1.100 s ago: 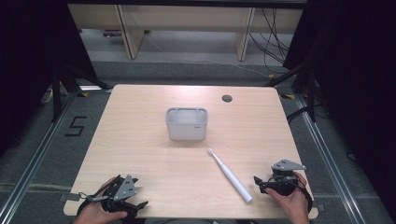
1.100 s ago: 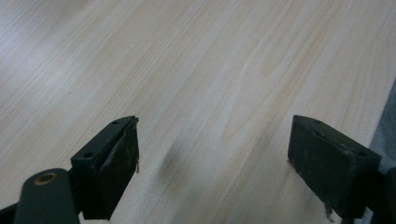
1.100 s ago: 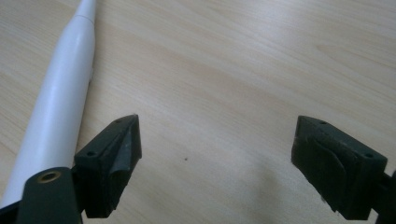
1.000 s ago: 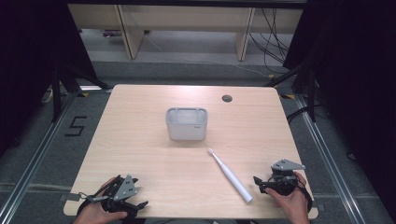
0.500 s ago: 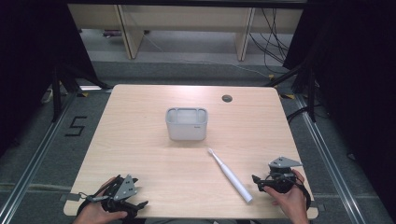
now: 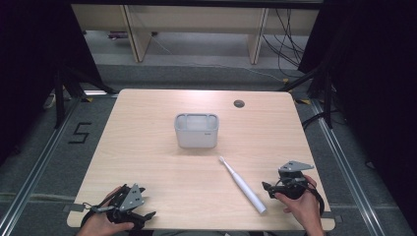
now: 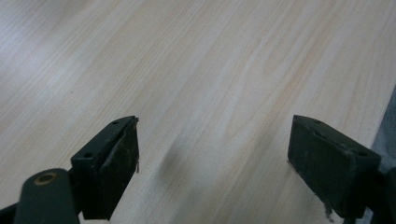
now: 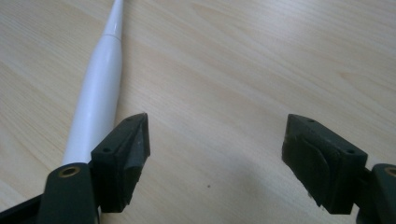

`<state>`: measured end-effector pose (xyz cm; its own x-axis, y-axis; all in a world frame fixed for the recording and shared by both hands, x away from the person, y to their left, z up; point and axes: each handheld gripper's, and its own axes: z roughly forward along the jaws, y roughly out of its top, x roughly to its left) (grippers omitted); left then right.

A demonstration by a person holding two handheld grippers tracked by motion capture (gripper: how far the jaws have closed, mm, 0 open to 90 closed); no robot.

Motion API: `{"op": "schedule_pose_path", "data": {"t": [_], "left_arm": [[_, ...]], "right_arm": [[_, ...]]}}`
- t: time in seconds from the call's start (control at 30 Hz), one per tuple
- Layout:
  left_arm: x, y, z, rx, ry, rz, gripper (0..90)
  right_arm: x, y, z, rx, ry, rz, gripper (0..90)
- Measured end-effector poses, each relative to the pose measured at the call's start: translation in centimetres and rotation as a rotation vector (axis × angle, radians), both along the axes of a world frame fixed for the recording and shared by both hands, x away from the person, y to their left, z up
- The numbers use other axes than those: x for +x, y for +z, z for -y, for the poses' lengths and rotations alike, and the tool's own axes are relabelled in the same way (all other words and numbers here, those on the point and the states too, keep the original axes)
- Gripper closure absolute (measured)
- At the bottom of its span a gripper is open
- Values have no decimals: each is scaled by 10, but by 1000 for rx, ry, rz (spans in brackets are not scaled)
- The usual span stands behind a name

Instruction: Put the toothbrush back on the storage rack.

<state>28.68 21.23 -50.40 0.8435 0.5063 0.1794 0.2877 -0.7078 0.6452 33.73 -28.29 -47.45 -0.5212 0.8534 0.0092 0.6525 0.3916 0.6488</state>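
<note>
Toothbrush (image 6: pixel 242 184) flat, long axis diagonal, head twd container (image 6: pixel 196 130).

A black "5" (image 6: pixel 80 132) on the grey floor (image 6: pixel 44 162) left of the table

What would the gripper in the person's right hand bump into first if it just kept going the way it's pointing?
Probably the white toothbrush: the right gripper points at its handle, jaws open and empty, having just been closing. Its own view shows the toothbrush just outside one jaw, so it might slip past.
</note>
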Motion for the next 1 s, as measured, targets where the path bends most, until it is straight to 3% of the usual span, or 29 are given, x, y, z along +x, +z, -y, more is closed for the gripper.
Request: {"op": "schedule_pose_path", "data": {"t": [0.07, 0.27, 0.37, 0.4, 0.43, 0.47, 0.6, 0.67, 0.7, 0.73, 0.77, 0.8, 0.83, 0.97, 1.0], "left_arm": [[0, 0, 0, -2, 0, 0, 162], [0, 0, 0, -5, 6, -4, 163], [0, 2, -1, 17, -8, 1, 162], [-1, 0, 0, -12, 9, -14, 163], [0, 1, -1, 19, 6, 3, 163], [0, 0, 0, 0, 4, -5, 163], [0, 1, -1, 17, -2, 3, 163], [0, 0, 0, 3, 5, -3, 163], [0, 1, 0, 5, 6, -3, 162], [0, 1, -1, 11, 5, -5, 163], [0, 1, 0, 9, 9, -4, 163], [0, 0, 0, 5, 9, -6, 163], [0, 0, 0, 0, 5, -5, 163], [0, 1, -1, 15, 4, 1, 163], [0, 0, 0, 1, 9, -6, 162]], "right_arm": [[2, 2, -2, -6, 15, 17, 261], [6, 10, -13, -4, 55, 9, 320], [8, 15, -18, -7, 64, -1, 340], [10, 14, -18, -11, 86, 16, 342], [9, 17, -21, -4, 78, -5, 350], [10, 17, -24, -3, 83, -4, 352], [13, 17, -32, -6, 115, -7, 376], [13, 17, -36, 0, 123, -20, 395], [14, 17, -38, -16, 153, -29, 401], [14, 16, -41, -12, 155, -13, 410], [13, 18, -43, -16, 162, -45, 419], [12, 17, -45, -19, 162, -35, 421], [12, 18, -47, -22, 163, -62, 421], [13, 18, -55, -34, 202, -59, 442], [12, 19, -56, -42, 202, -72, 446]]}}
